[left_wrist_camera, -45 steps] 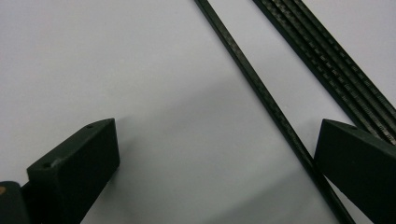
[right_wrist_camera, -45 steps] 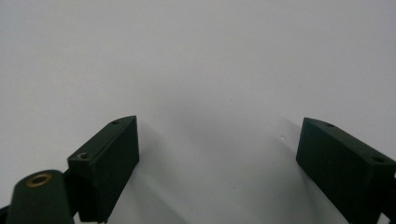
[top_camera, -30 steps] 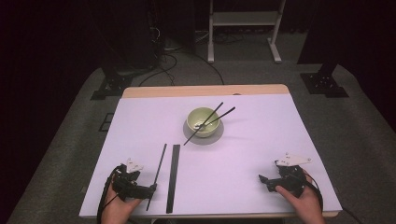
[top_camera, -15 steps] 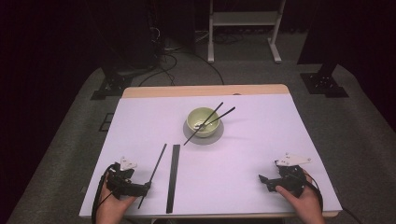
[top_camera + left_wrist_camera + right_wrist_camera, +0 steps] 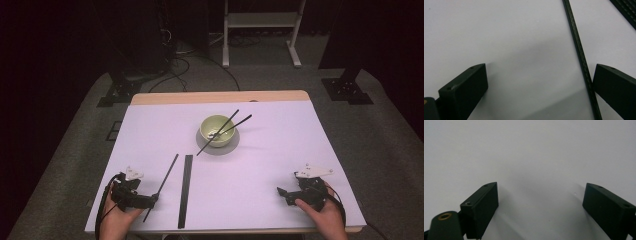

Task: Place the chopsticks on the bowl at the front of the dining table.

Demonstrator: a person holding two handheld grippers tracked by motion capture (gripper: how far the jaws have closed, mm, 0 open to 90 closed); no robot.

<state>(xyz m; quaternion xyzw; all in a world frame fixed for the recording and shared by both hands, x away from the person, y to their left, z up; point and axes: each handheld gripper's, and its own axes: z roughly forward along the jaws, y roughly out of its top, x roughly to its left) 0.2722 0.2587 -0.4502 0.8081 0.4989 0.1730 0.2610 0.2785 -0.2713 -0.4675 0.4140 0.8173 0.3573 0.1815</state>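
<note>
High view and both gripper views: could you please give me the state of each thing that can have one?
Left tool: open, loose chopstick between its jaws, by the right one.
Right tool: open, empty, over bare table.
Loose chopstick: flat on the table.
Black bar: flat beside it.
Bowl: upright, two chopsticks leaning in it.

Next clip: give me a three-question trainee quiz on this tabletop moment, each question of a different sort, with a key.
1. True or false: the left tongs are clamped shut on the loose chopstick.
2. How many chopsticks rest on the bowl?
3. Multiple choice: the black strip lies (A) right of the loose chopstick, (B) inside the bowl, (C) under the right tongs.

Key
1. False. In the left gripper view the jaws stand wide apart, with the chopstick beside the right-hand jaw.
2. Two.
3. A.
</note>
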